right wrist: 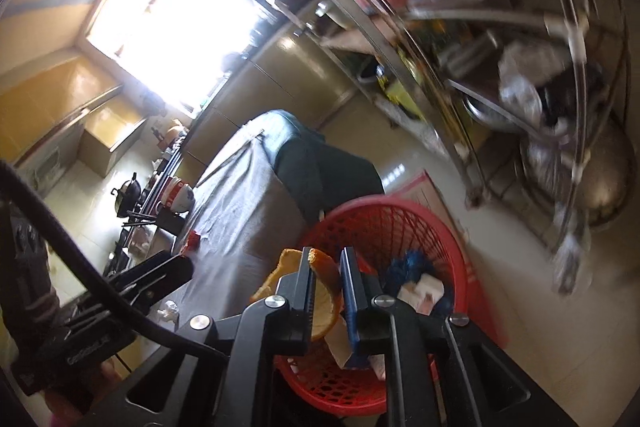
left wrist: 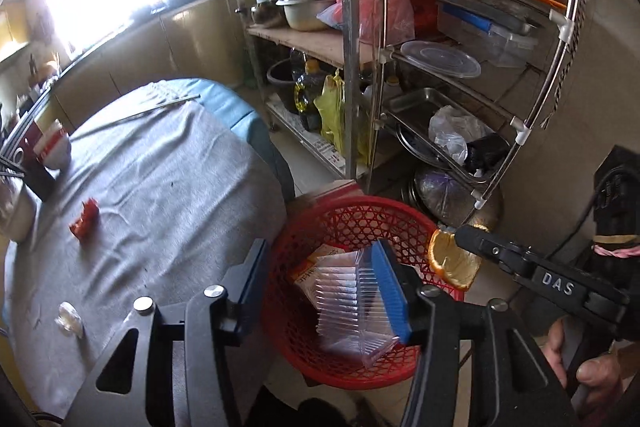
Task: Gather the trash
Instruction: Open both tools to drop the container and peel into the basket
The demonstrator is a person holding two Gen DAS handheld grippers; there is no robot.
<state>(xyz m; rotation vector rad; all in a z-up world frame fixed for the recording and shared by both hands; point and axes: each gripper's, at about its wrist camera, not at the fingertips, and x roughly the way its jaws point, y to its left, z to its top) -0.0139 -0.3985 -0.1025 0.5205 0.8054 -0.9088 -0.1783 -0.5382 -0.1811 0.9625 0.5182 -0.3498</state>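
Observation:
My left gripper point(left wrist: 324, 287) hangs open over the red mesh basket point(left wrist: 352, 203). A clear ridged plastic tray point(left wrist: 352, 307) leans against its right blue pad, apart from the left pad, inside the basket. An orange peel point(right wrist: 326, 303) sits between the fingers of my right gripper point(right wrist: 326, 267), which is shut on it just above the basket rim point(right wrist: 400, 205). The left wrist view shows the right gripper point(left wrist: 460, 235) with the peel point(left wrist: 452, 263) hanging at the basket's right edge. A red scrap point(left wrist: 85, 219) and a white crumpled piece point(left wrist: 70, 319) lie on the grey-clothed table point(left wrist: 160, 187).
The basket stands on the floor against the table's corner and holds a printed packet point(left wrist: 316, 263), a blue item point(right wrist: 408, 263) and a white box point(right wrist: 424, 289). A metal shelf rack point(left wrist: 360, 67) crowded with pots stands behind it. A bowl point(left wrist: 54, 147) and chopsticks point(left wrist: 160, 107) are on the table.

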